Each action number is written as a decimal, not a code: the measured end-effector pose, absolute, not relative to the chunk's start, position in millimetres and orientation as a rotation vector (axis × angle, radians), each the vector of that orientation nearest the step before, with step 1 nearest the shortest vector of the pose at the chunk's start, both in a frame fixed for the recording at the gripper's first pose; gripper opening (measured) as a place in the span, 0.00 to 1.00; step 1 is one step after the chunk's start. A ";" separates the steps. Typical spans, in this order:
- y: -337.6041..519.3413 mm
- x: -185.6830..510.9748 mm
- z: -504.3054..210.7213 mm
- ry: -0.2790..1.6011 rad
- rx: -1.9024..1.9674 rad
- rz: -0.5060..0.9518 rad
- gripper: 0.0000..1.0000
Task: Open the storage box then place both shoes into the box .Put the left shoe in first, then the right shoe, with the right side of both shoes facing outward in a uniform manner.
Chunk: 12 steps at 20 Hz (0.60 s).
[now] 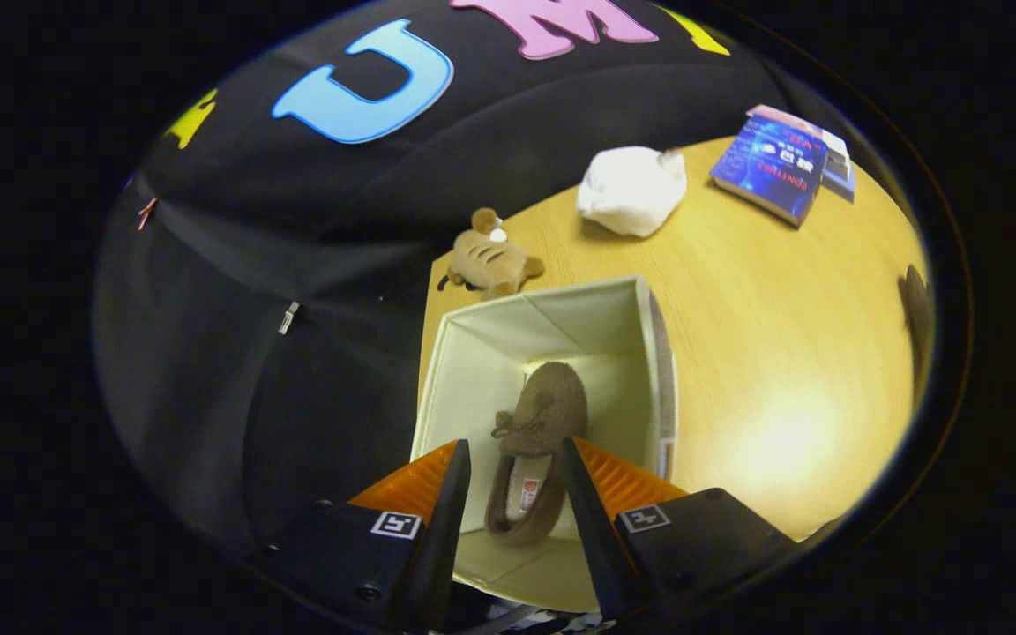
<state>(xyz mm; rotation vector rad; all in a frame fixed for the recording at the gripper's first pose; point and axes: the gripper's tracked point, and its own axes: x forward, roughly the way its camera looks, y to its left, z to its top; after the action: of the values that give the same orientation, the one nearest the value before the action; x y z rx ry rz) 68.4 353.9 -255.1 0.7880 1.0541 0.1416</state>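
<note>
An open fabric storage box with pale inner walls stands at the near left corner of the wooden table. One brown moccasin-style shoe lies on the box floor, toe pointing away from me and its opening facing up. My gripper hovers over the box mouth, open, with the heel end of the shoe showing between the two fingers. A strip of the box floor shows between the left finger and the shoe. A dark blurred shape sits at the table's far right; I cannot tell what it is.
A small striped plush toy lies just beyond the box at the table's edge. Further back are a white crumpled bundle and a stack of books. The black cloth wall hangs to the left of the table.
</note>
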 end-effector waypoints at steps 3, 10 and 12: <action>316.2 60.5 -231.9 1.002 0.780 0.167 0.66; 172.0 19.7 -226.5 0.945 0.684 0.099 0.66; 120.6 3.6 -234.3 0.956 0.636 0.048 0.66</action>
<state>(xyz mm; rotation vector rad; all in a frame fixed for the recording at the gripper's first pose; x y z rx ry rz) 3.6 120.6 -234.3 0.6364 0.9564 0.0481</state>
